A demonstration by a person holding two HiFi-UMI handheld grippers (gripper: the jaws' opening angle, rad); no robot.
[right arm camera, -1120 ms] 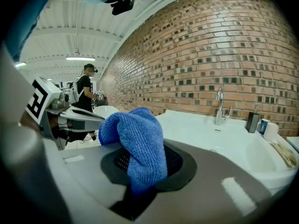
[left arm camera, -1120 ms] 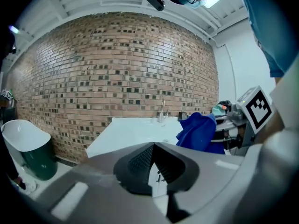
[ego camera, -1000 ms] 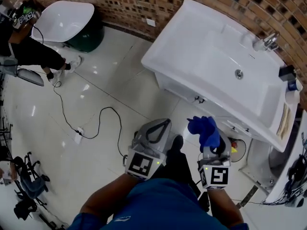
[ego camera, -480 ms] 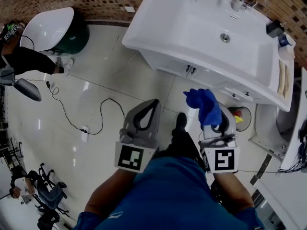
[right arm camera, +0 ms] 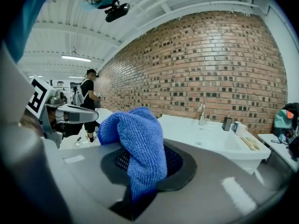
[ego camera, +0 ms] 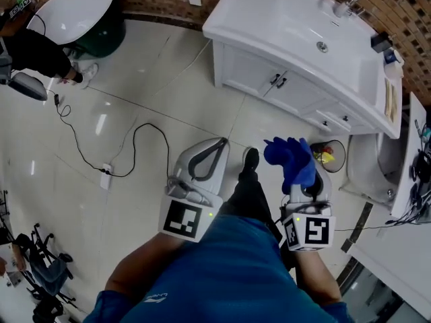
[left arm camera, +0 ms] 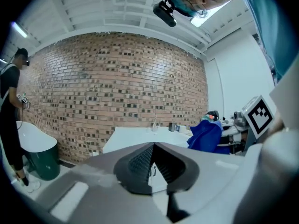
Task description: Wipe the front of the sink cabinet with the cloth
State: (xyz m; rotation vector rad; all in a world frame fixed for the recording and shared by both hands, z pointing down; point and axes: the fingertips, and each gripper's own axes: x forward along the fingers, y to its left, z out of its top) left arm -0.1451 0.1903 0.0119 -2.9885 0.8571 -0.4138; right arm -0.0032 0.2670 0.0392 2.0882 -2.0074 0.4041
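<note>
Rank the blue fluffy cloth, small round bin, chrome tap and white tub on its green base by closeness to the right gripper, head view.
1. Blue fluffy cloth: in the right gripper.
2. Small round bin: just ahead, rightward.
3. Chrome tap: sink's back edge.
4. White tub on green base: far left.

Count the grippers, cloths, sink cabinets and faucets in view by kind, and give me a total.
Grippers: 2, the left gripper and the right gripper
Blue cloth: 1, clamped in the right gripper's jaws
Sink cabinet: 1
Faucet: 1
Total: 5
</note>
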